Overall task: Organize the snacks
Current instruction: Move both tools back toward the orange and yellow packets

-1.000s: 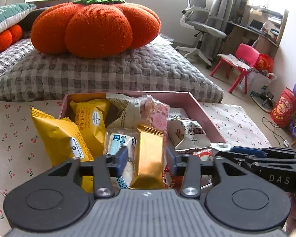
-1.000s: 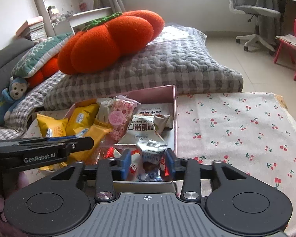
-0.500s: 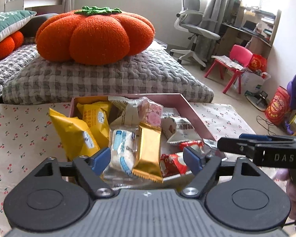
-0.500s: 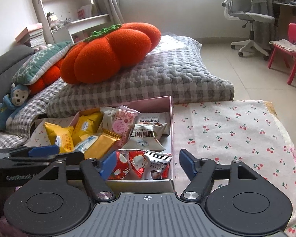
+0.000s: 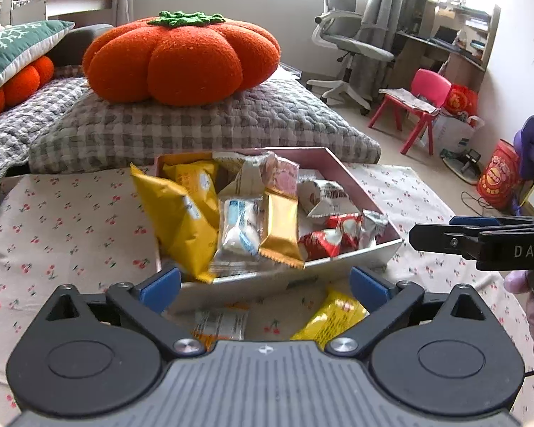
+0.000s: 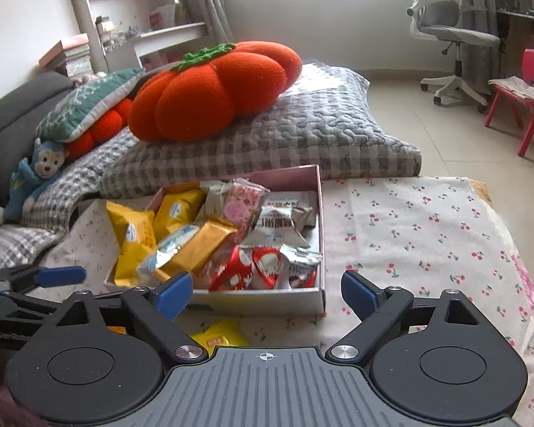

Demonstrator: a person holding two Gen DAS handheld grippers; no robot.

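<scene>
Both wrist views look forward and downward from close behind their tongs, side by side. They share the snack box (image 5: 370,249) (image 6: 263,299), the cherry-print tabletop (image 5: 71,220) (image 6: 427,235) and, probably, the same pumpkin cushion (image 5: 181,57) (image 6: 213,89).

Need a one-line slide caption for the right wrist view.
Right gripper opening, empty, above a pink box packed with wrapped snacks on the cherry-print cloth.
</scene>
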